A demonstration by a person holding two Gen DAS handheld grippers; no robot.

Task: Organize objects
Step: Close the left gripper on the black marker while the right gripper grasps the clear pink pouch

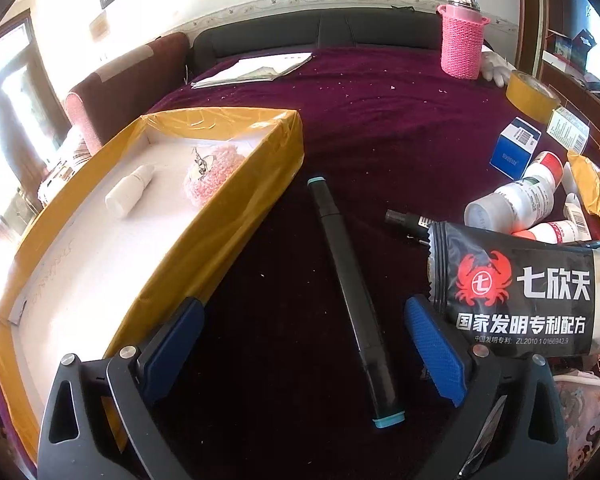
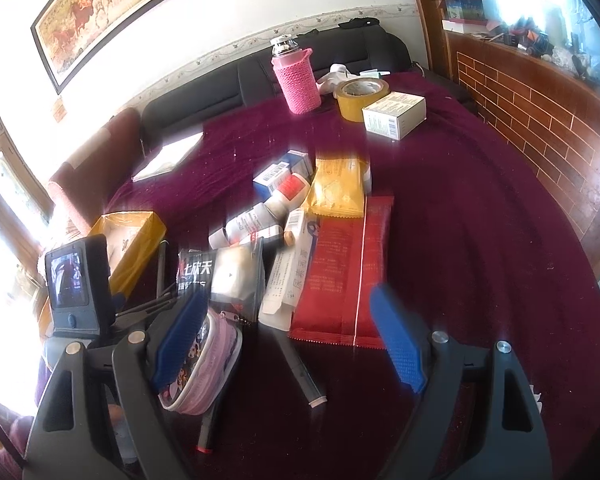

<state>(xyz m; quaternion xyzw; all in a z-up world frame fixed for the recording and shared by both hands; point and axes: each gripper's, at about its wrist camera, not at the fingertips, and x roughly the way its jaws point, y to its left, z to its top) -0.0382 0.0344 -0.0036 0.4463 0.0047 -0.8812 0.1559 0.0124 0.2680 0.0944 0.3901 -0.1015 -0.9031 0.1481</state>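
The left gripper [image 1: 304,352] hangs with jaws released astride a black marker [image 1: 352,292] beside the tray [image 1: 228,216]. Only the right view shows the red packet [image 2: 340,264]; the right gripper [image 2: 296,336] is likewise spread wide, holding nothing.

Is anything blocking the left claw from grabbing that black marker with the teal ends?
Nothing visible does. The left claw is open, and the black marker lies on the maroon cloth between its two blue fingers. The black crab packet sits just right of the claw, and the yellow-taped tray is to the left.
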